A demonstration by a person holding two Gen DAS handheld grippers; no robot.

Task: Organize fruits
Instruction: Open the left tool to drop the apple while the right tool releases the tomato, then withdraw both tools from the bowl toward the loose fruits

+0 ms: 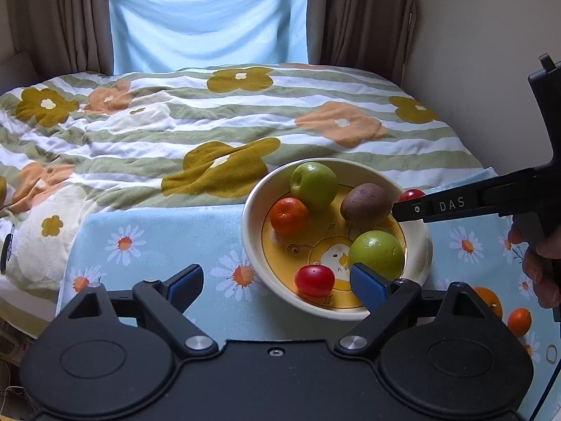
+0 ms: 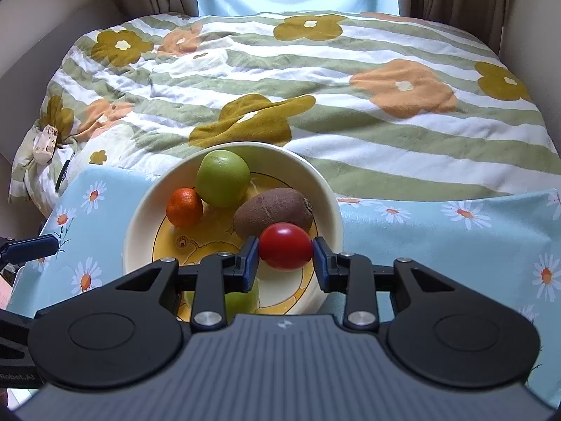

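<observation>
A cream bowl (image 1: 247, 226) with a yellow cartoon bottom stands on the blue daisy cloth. In it lie two green apples (image 1: 314, 184) (image 1: 377, 254), a mandarin (image 1: 289, 215), a brown kiwi (image 1: 366, 205) and a red tomato (image 1: 314, 280). My left gripper (image 1: 277, 284) is open at the bowl's near rim, its pads touching nothing. My right gripper (image 2: 285, 251) is shut on a second red tomato (image 2: 285, 249), held over the bowl (image 2: 140, 231) just in front of the kiwi (image 2: 273, 215). From the left wrist view that tomato (image 1: 412, 194) peeks out behind the right finger.
Two oranges (image 1: 491, 301) (image 1: 519, 321) lie on the cloth right of the bowl, beneath the person's hand (image 1: 540, 266). A bed with a floral quilt (image 2: 315, 87) butts against the table's far edge. Curtains hang behind it.
</observation>
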